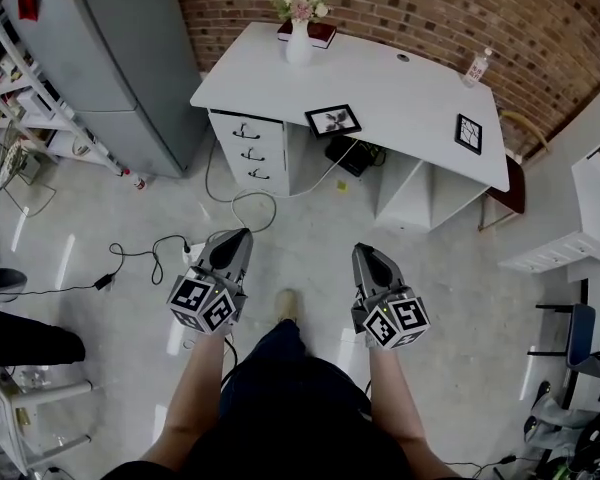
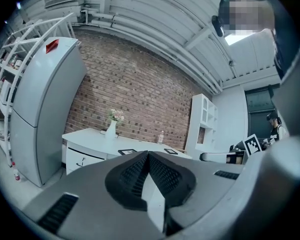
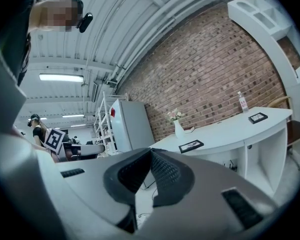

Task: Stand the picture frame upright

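Note:
Two black picture frames lie flat on the white desk (image 1: 410,88). One frame (image 1: 332,120) is near the desk's front edge, the other frame (image 1: 468,133) is toward its right end. From the right gripper view the nearer frame (image 3: 191,146) and the farther frame (image 3: 258,117) both show lying flat; the left gripper view shows one frame (image 2: 127,151) just above the jaws. My left gripper (image 1: 238,236) and right gripper (image 1: 364,253) are held over the floor, well short of the desk, both shut and empty.
A white vase with flowers (image 1: 299,30) stands at the desk's back beside a dark red book (image 1: 318,34); a bottle (image 1: 477,67) stands at the far right. A grey fridge (image 1: 120,58) and shelving (image 1: 20,118) are at left, cables (image 1: 150,258) trail on the floor, and a white shelf unit (image 1: 580,218) is at right.

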`<state>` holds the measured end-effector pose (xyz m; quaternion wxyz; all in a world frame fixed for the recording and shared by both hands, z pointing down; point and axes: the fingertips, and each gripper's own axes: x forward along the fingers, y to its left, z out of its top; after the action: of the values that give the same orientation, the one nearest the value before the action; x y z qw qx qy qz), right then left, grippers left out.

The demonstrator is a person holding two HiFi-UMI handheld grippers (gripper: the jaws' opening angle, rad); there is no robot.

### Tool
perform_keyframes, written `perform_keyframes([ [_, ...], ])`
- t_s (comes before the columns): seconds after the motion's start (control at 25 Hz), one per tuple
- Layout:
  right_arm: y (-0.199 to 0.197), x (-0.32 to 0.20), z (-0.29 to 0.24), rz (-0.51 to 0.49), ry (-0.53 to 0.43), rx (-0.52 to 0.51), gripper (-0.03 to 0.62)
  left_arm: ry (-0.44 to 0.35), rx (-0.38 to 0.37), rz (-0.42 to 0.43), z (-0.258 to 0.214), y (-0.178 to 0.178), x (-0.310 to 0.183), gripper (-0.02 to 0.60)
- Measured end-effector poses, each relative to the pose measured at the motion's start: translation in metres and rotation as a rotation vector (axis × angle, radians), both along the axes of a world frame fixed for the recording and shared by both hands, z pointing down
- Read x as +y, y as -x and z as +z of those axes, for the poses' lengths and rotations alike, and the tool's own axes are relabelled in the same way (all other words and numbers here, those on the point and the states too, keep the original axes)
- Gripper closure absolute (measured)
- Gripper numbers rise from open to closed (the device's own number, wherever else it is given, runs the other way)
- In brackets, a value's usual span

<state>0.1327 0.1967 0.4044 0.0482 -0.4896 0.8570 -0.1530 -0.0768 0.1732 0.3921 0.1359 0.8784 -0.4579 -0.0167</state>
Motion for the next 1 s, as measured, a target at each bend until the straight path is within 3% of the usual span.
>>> perform_keyframes([
  [1.0,-0.015,-0.185,0.025,0.063,0.087,-0.006,0.591,0.030,0.015,0.139,0.016,-0.035,-0.210,0.581],
])
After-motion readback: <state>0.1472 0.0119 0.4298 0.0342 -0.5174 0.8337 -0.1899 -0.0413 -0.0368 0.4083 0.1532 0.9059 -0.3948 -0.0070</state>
